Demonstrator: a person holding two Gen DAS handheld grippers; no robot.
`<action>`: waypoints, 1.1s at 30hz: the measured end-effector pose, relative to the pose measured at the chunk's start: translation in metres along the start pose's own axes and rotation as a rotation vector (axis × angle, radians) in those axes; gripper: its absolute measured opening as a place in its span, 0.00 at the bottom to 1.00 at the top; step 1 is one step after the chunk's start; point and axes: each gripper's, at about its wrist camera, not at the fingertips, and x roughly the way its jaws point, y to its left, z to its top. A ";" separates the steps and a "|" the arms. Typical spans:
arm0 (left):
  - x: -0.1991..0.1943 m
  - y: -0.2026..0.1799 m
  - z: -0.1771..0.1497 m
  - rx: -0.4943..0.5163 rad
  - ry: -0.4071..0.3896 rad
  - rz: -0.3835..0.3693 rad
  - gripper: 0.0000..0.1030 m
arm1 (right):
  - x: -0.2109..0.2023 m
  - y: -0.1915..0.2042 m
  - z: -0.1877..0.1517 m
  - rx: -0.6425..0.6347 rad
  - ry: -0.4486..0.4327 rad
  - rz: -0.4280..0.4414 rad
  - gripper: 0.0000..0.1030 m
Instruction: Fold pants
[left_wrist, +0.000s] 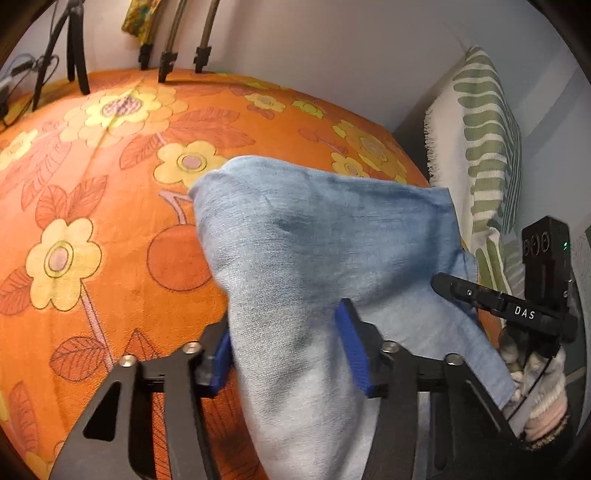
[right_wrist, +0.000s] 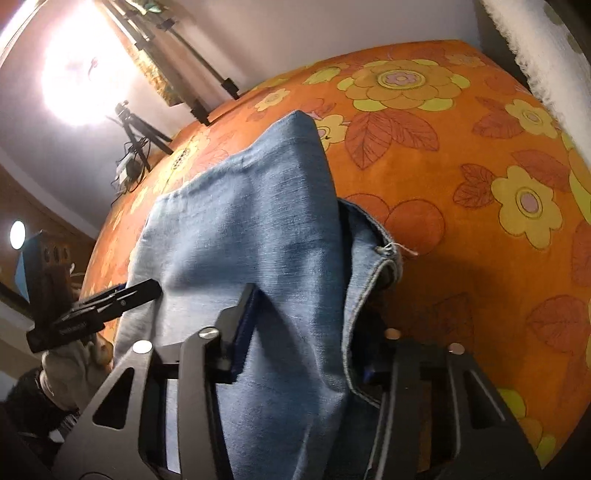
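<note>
Light blue denim pants (left_wrist: 325, 229) lie bunched on an orange flowered bedspread (left_wrist: 110, 184). My left gripper (left_wrist: 288, 350) has its blue pads (left_wrist: 352, 350) against a thick fold of the denim, which fills the gap between them. In the right wrist view the pants (right_wrist: 251, 229) rise in a peak, a hemmed edge (right_wrist: 384, 258) hanging at the right. My right gripper (right_wrist: 306, 350) is closed on another fold; its right pad is hidden under cloth. Each gripper shows in the other's view, beside the pants: the right gripper (left_wrist: 461, 291) and the left gripper (right_wrist: 122, 299).
Tripod legs (left_wrist: 166, 55) stand at the bedspread's far edge by the wall. A green-striped white throw (left_wrist: 484, 140) leans at the right. A gloved hand (left_wrist: 535, 387) holds the right gripper. A bright lamp (right_wrist: 74, 74) and a small tripod (right_wrist: 136, 136) are at the left.
</note>
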 end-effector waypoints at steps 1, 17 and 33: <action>-0.002 -0.003 0.000 0.013 -0.007 0.007 0.37 | -0.002 0.004 0.000 -0.002 -0.002 -0.020 0.34; -0.045 -0.023 -0.001 0.084 -0.090 -0.001 0.16 | -0.056 0.072 -0.004 -0.106 -0.125 -0.177 0.12; -0.084 -0.030 0.032 0.117 -0.179 -0.014 0.14 | -0.092 0.120 0.001 -0.137 -0.249 -0.186 0.10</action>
